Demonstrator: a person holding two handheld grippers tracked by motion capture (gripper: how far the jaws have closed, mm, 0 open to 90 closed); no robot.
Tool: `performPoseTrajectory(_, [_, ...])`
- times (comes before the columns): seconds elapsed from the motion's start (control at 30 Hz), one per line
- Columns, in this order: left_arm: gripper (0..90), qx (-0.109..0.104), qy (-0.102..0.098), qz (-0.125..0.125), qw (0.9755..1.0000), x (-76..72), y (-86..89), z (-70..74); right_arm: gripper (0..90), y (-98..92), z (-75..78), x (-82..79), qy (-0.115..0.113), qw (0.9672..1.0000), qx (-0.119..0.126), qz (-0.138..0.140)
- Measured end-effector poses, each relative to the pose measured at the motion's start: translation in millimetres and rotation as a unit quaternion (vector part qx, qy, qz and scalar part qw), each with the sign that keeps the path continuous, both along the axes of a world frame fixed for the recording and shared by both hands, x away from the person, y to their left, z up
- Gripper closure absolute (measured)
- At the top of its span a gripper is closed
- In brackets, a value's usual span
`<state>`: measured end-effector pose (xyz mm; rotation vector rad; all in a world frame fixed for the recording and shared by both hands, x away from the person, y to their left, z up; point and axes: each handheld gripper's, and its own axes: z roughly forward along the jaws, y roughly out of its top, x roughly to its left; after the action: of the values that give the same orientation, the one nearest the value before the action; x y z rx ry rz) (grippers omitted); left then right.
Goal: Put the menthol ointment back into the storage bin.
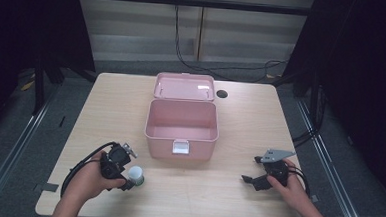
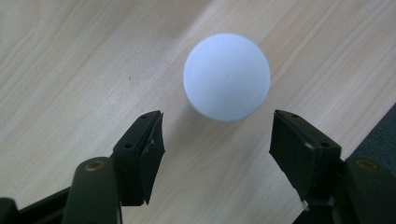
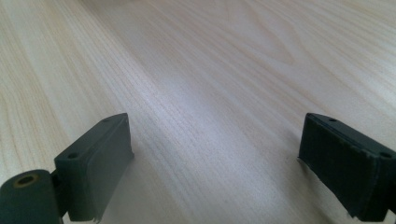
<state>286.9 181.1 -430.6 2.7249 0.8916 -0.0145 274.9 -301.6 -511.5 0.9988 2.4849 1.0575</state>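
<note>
A white round-topped object [image 1: 136, 174] stands on the wooden table near its front left. In the left gripper view the white object [image 2: 227, 77] sits just beyond the tips of the two black jaws. My left gripper [image 1: 129, 172] [image 2: 217, 116] points down at it, open; the pads do not touch it. My right gripper [image 1: 252, 169] rests low at the front right, held by a hand. In the right gripper view, my right gripper [image 3: 217, 123] is open wide over bare wood, with nothing between the jaws.
An open pink box [image 1: 180, 148] stands at the table's middle, its lid [image 1: 184, 86] folded back and its inside bare. A dark round hole [image 1: 222, 94] lies beside the lid. Cables trail on the floor behind the table.
</note>
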Motion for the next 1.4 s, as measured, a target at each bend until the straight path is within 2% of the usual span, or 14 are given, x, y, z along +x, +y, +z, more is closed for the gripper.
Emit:
performPoseTrajectory(0.27, [40.6, -0.001, 0.013, -0.003, 0.9999, 11.5, -14.5, -0.9, 8.9, 0.0, 0.0, -0.1, 0.000, 1.0000, 0.000, 0.000])
performPoseTrajectory(0.5, [47.9, -0.007, 0.021, 0.008, 0.9997, 16.5, -21.0, -4.9, 8.9, 0.0, 0.0, 0.0, 0.000, 1.0000, 0.000, 0.000])
performPoseTrajectory(0.67, [50.3, -0.002, 0.032, 0.029, 0.9990, 19.3, -21.4, -3.4, 8.9, 0.0, 0.0, -0.1, 0.000, 1.0000, 0.000, 0.000])
performPoseTrajectory(0.73, [50.3, -0.007, 0.038, 0.040, 0.9985, 19.2, -21.4, -1.7, 8.8, 0.0, 0.0, 0.0, 0.000, 1.0000, 0.000, 0.000])
performPoseTrajectory(0.97, [50.4, -0.011, 0.049, 0.058, 0.9971, 21.5, -19.1, 17.5, 8.8, 0.0, 0.0, -0.1, 0.000, 1.0000, 0.000, 0.000])
performPoseTrajectory(1.4, [50.4, -0.016, 0.062, 0.066, 0.9958, 29.7, -21.8, 64.8, 8.9, 0.1, -0.1, 0.2, -0.002, 1.0000, 0.001, -0.001])
